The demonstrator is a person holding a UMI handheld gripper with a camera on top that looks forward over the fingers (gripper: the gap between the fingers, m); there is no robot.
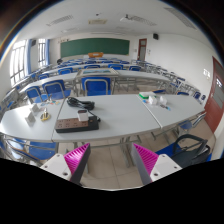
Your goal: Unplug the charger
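Observation:
I am in a classroom, looking at a long white table [120, 115] beyond my fingers. A dark flat box like a power strip [74, 124] lies on the table's left part, with a black charger and coiled black cable [84, 117] on top of it. My gripper [112, 160] is open and empty, well short of the table, over the tiled floor. Its magenta pads [79, 157] stand wide apart, with nothing between them.
Blue chairs [96, 86] stand behind the table and more rows of desks beyond. A small yellow item [44, 116] sits at the table's left end, white and green items [152, 97] at its right. A dark bag [190, 148] sits by a chair to the right. A green chalkboard [95, 46] hangs on the far wall.

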